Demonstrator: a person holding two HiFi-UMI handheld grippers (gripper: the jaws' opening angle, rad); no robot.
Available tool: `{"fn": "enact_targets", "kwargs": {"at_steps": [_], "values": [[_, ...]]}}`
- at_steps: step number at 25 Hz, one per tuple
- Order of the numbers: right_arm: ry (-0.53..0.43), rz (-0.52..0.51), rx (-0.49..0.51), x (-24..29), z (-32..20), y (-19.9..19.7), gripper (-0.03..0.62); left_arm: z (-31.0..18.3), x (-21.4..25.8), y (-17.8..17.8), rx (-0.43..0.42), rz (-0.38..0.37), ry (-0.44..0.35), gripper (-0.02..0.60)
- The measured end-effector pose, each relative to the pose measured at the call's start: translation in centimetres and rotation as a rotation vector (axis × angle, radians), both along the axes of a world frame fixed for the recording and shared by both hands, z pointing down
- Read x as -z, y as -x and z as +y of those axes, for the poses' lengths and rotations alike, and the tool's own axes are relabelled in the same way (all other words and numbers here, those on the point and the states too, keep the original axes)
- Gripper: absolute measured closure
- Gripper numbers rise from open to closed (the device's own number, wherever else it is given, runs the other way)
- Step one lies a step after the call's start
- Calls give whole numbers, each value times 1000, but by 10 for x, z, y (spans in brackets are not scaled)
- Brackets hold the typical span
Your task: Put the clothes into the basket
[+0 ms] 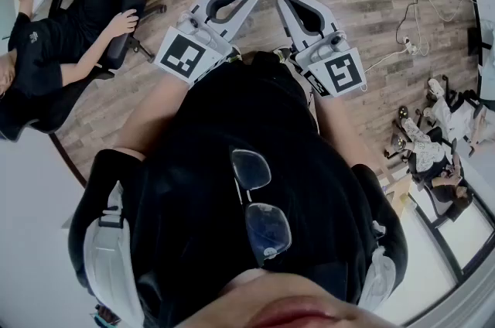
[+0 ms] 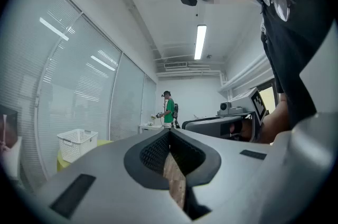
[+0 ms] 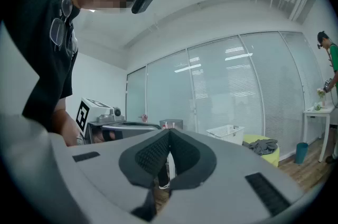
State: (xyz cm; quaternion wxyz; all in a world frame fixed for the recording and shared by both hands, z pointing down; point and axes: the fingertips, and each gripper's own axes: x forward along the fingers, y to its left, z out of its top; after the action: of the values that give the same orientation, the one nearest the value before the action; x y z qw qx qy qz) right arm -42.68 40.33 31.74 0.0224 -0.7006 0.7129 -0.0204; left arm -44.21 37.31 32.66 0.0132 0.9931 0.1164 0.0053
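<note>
white basket (image 3: 226, 133) near grey clothes (image 3: 262, 146); left gripper (image 2: 170, 131) and right gripper (image 3: 170, 132) fingers clenched.

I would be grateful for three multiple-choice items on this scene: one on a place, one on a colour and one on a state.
1. Where does the grey garment lie?
A) on the yellow-green table beside the basket
B) inside the basket
C) on the floor

2. What colour is the basket?
A) blue
B) white
C) black

3. How do the right gripper's jaws stand?
A) wide apart
B) closed on cloth
C) together, empty

Answers: 1 A, it lies on the tabletop next to the basket; 2 B, its lattice walls are white; 3 C, the pads meet with nothing between.
</note>
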Motion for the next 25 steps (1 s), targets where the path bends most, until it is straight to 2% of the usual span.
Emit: {"fn": "enact_targets", "kwargs": {"at_steps": [15,25], "values": [[-5,14,-9,5,-2,1,568,-6,0,1,11,11,0,571],[-12,9,24,6,-11,-31,568,-21,1,-21,46,12,-17,571]]}}
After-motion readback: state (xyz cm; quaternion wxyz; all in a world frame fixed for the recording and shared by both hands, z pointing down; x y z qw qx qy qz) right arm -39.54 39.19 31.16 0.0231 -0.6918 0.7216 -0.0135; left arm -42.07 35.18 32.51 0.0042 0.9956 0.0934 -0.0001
